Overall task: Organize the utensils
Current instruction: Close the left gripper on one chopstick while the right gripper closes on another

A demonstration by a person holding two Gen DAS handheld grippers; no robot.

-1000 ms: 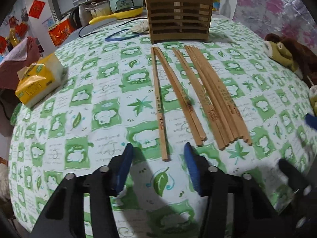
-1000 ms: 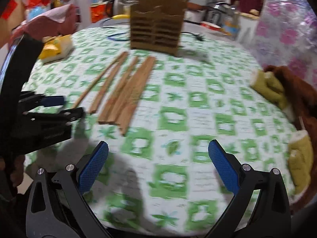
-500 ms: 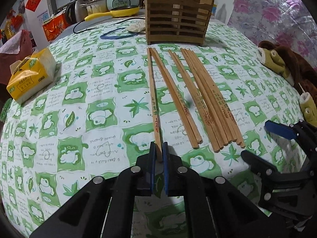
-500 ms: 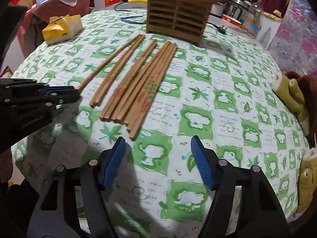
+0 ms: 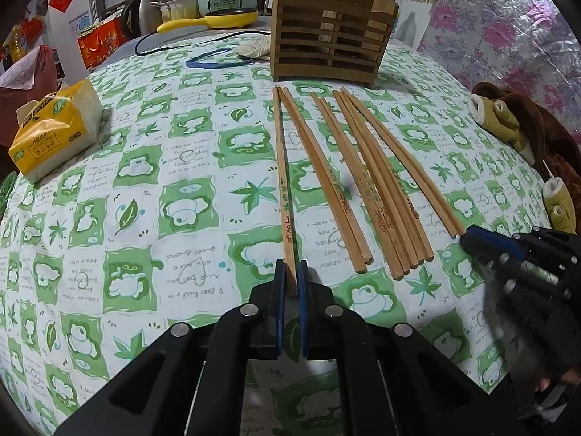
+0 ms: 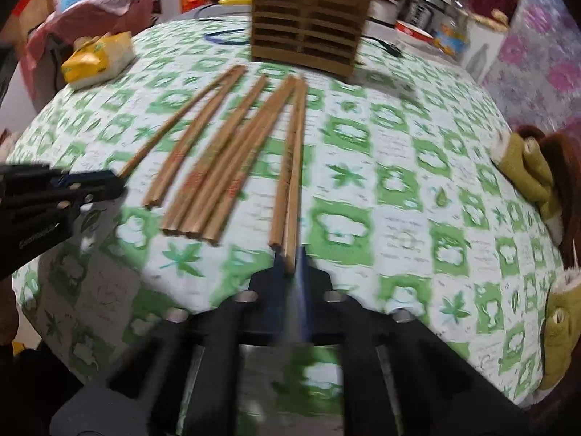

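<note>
Wooden chopsticks are now pinched at their near ends, one in your left gripper [image 5: 291,279] and one in your right gripper [image 6: 290,265], both having just clamped shut, so you can lift them toward the holder [image 5: 332,32].

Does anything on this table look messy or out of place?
Mainly the chopsticks: they lie loose in a fan on the tablecloth instead of standing in the wooden holder behind them. Nothing looks spilled or broken.
</note>
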